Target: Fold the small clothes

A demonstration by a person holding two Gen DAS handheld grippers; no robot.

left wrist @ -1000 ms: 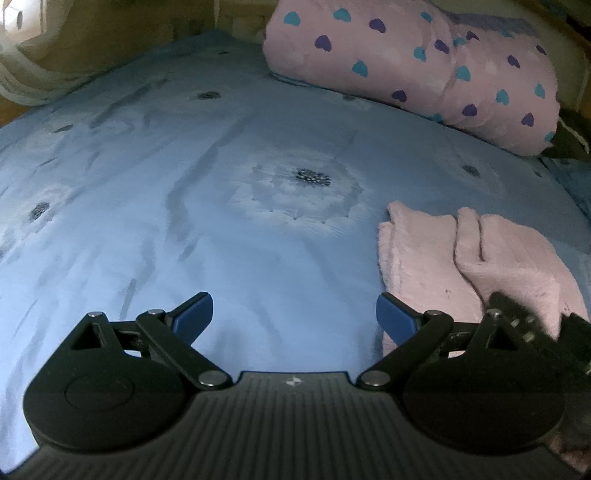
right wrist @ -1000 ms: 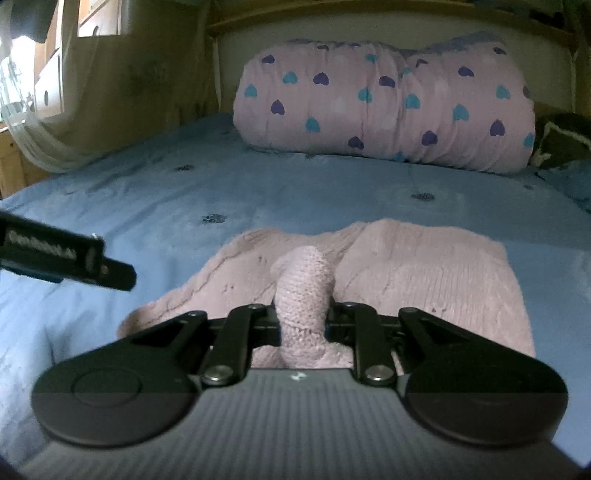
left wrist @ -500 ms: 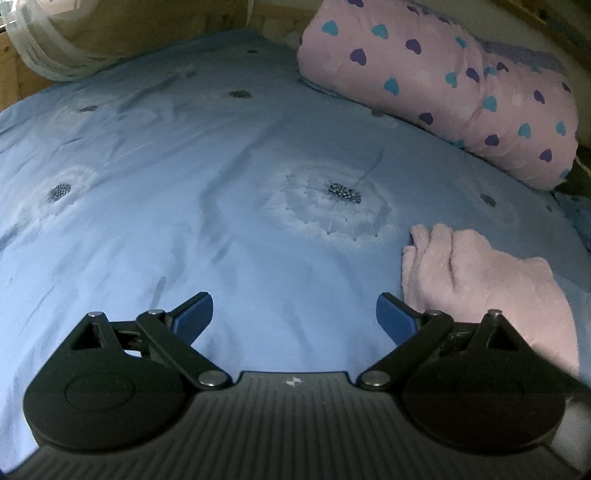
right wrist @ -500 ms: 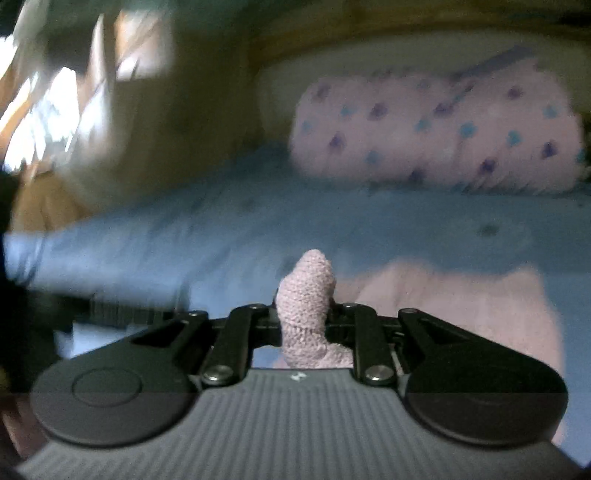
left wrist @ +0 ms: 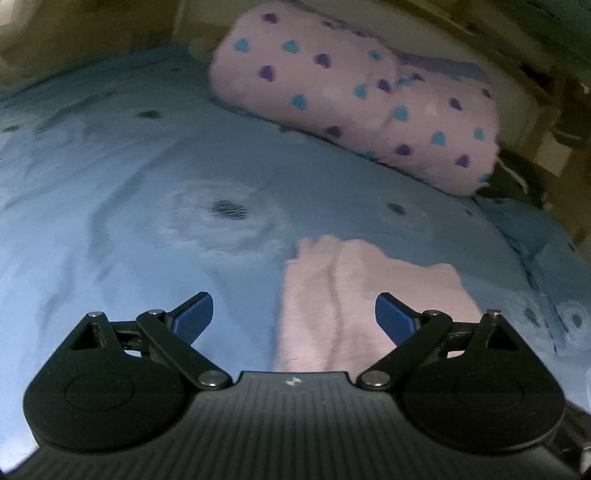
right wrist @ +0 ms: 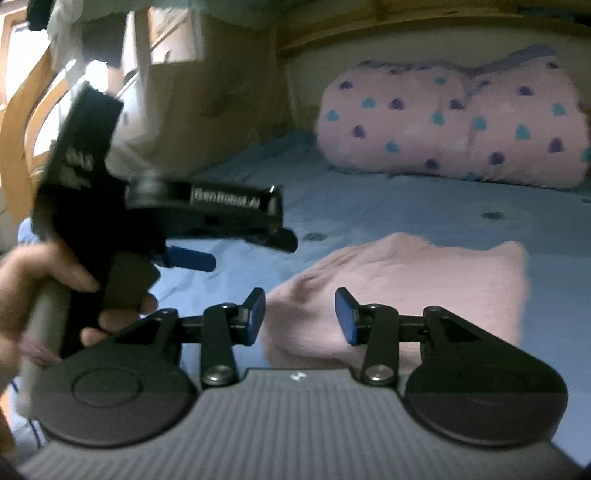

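A small pink knitted garment (left wrist: 347, 295) lies folded on the blue bed sheet (left wrist: 147, 221). In the left wrist view my left gripper (left wrist: 294, 317) is open and empty, just above the garment's near edge. In the right wrist view my right gripper (right wrist: 300, 314) is open and empty, hovering over the garment (right wrist: 406, 288). The left gripper (right wrist: 229, 240), held in a hand, also shows in the right wrist view, to the left of the garment.
A pink rolled blanket with blue and purple hearts (left wrist: 369, 99) lies at the head of the bed (right wrist: 454, 125). A wooden headboard (right wrist: 424, 29) and wooden furniture (right wrist: 22, 122) stand behind and to the left.
My right gripper has opened and let go of the pink garment fold it was holding. My left gripper has swung right, toward the garment.
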